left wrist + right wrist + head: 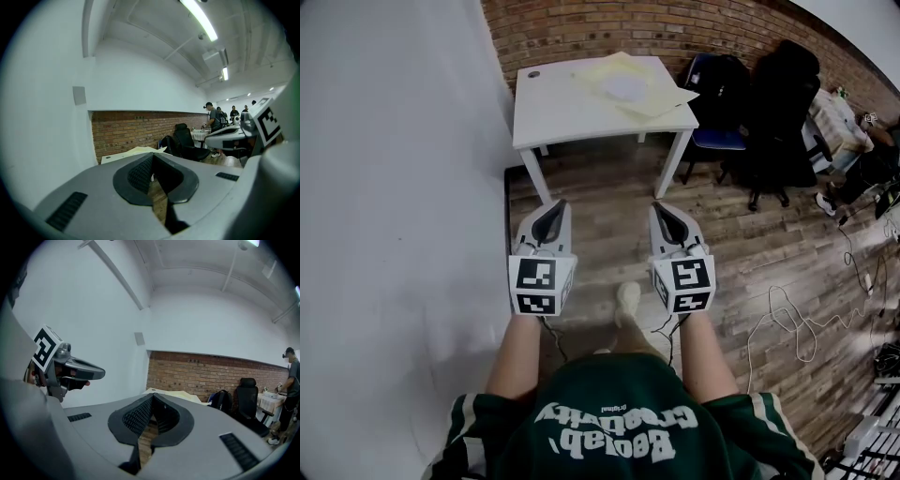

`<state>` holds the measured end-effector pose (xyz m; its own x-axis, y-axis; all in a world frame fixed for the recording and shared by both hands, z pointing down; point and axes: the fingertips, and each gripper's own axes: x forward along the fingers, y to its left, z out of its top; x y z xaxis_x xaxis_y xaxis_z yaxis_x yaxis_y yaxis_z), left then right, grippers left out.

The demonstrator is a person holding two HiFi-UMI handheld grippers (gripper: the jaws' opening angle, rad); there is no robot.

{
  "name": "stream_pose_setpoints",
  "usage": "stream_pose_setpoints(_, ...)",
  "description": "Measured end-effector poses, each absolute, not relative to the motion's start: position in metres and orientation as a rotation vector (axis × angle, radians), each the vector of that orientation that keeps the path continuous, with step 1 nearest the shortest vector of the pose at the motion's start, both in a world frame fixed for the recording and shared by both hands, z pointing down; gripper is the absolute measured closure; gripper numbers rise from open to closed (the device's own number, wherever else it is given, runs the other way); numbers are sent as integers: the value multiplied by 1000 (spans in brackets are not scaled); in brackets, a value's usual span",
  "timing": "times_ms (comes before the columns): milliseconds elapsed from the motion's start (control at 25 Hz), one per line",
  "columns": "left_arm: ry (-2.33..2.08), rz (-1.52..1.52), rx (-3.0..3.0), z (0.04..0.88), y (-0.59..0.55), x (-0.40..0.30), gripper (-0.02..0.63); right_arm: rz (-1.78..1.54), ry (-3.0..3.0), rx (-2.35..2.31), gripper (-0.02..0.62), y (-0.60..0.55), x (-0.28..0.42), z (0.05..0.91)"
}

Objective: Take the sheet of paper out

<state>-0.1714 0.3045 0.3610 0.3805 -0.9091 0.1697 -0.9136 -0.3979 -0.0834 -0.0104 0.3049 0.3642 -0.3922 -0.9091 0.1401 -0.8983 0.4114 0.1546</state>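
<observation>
So basically nothing's done yet: left gripper [551,214] and right gripper [666,216] are both closed and empty, well short of the white table [553,112]; the sheet of paper [625,89] lies on that table with a yellowish folder [664,99]

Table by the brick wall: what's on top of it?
On the table, pale yellow papers and a small dark round thing near one corner. Whatever lies under the papers is covered.
</observation>
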Motion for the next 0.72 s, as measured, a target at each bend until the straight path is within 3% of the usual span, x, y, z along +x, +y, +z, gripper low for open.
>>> stream_pose_setpoints(720,-1757,301,2563,358,93,-107,604,-77,-2508,1541,603,86,47,363)
